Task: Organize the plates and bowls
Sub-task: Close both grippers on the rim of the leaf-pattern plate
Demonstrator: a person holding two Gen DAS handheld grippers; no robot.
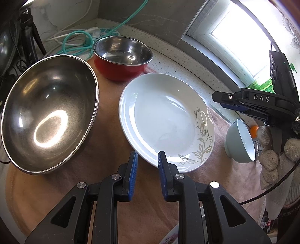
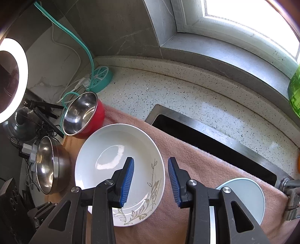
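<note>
You are working at a speckled stone counter [image 2: 168, 93] under a bright window [image 2: 243, 16], with a pink cloth [image 2: 196, 169] draped across it and over the near edge of a sink [image 2: 215, 142]. Nearest to you, your left gripper [image 1: 148, 163] is hovering with its blue pads spread apart and gripping nothing, just over the near rim of the white plate [image 1: 165, 120], which is lying flat on the cloth with its grey leaf pattern toward you. Your right gripper [image 2: 151, 180] is also standing released and empty, its left pad hanging over the plate's patterned side and its right pad over bare cloth. Just right of that gripper, the pale blue bowl [image 2: 249, 193] is sitting on the cloth near the sink corner; in the left wrist view it is tilting on its side beside your gloved right hand [image 1: 275, 155]. Left of the plate, the large steel bowl [image 1: 50, 116] is resting upright, apart from the plate. Further back, the red bowl [image 1: 121, 56] with a steel inside is standing behind both, close to the plate's far rim. Beyond it, a teal cable [image 2: 84, 50] and white cords are trailing to a round teal power strip [image 2: 101, 77] against the wall, and a ring light [image 2: 16, 78] is glowing at far left.
</note>
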